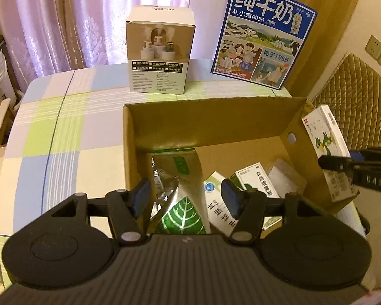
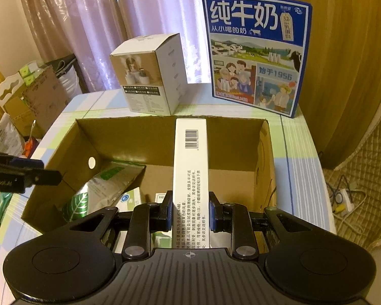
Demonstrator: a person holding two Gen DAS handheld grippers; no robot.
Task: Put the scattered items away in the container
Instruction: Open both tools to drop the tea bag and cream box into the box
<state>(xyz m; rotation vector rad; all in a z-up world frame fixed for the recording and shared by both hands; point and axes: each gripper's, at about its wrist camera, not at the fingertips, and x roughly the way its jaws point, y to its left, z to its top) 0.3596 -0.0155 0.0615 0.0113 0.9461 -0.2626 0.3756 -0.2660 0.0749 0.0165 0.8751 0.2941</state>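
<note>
In the cardboard box (image 2: 129, 137): one foil pouch (image 2: 106, 185); two cartons (image 1: 217, 198).

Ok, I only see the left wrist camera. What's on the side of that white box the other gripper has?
Observer: The white box has a barcode near its far end and small printed text below.
Operator: Is it squeezed?
Observer: Yes, the right gripper has both pads pressed on its long sides.
Operator: Anything on the floor over there?
Observer: A white power strip with cables lies past the table's right edge.
</note>
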